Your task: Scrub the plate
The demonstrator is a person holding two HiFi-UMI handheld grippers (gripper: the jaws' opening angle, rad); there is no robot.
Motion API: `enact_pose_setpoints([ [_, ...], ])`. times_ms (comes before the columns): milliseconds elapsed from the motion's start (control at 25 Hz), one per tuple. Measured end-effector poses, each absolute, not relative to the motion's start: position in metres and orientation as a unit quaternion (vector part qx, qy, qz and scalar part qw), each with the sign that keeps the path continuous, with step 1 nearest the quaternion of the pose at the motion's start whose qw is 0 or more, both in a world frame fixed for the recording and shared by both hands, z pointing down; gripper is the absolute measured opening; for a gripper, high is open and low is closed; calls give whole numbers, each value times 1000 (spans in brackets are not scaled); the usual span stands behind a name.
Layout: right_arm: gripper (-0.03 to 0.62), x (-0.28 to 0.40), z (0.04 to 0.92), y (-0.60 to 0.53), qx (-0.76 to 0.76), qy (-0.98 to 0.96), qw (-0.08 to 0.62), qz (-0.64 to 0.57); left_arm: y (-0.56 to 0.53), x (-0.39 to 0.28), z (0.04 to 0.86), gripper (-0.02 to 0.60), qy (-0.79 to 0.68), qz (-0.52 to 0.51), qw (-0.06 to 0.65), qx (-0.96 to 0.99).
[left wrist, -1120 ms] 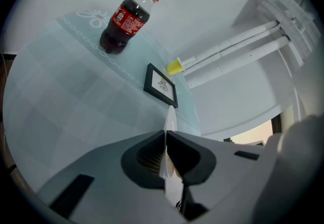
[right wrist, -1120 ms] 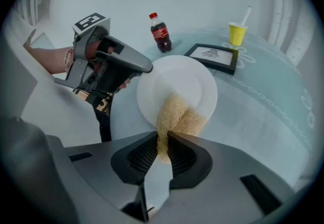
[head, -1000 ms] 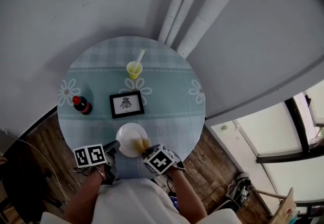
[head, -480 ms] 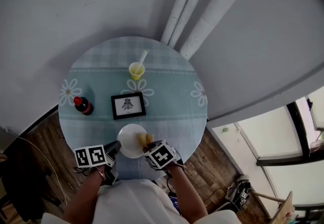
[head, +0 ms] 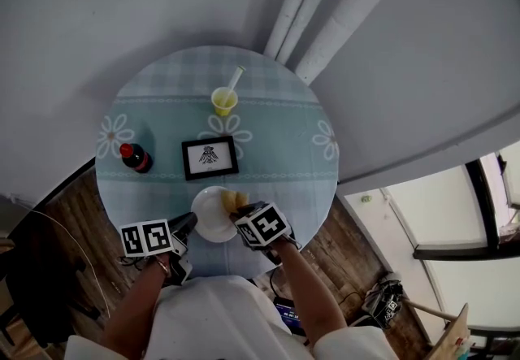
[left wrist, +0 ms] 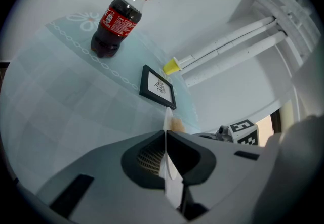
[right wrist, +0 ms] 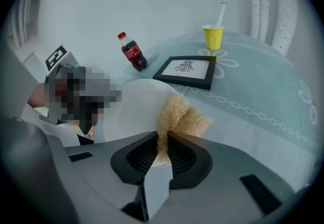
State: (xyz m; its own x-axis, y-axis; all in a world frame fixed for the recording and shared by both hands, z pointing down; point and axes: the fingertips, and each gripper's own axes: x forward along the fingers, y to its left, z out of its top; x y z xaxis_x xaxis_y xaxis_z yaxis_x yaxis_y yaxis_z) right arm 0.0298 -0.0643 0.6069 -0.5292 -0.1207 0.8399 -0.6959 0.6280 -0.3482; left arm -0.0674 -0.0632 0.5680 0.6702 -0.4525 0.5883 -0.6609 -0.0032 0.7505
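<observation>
Found left gripper (head: 188, 224) clamped on near rim of plate (head: 210, 216) by table's (head: 280, 147) front edge, sponge (head: 233, 201) pinched in right gripper (head: 241, 219) on plate's right side; judged liable to twist free under hard sideways scrubbing.

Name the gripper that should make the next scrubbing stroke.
Right. The right gripper grips the sponge at the edge of the plate; the left gripper clamps the plate's rim, steadying it.

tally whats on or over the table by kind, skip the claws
plate: 1
scrub sponge: 1
cola bottle: 1
framed picture: 1
yellow cup with straw: 1
total: 5
</observation>
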Motion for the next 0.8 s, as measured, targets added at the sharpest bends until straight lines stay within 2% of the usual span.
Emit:
enact_pose_setpoints([
  [360, 64, 20, 607, -69, 229, -823, 375, 360, -63, -66, 568, 18, -395, 102, 570, 713],
  [800, 64, 11, 603, -70, 207, -829, 380, 354, -63, -66, 569, 18, -401, 97, 567, 713],
])
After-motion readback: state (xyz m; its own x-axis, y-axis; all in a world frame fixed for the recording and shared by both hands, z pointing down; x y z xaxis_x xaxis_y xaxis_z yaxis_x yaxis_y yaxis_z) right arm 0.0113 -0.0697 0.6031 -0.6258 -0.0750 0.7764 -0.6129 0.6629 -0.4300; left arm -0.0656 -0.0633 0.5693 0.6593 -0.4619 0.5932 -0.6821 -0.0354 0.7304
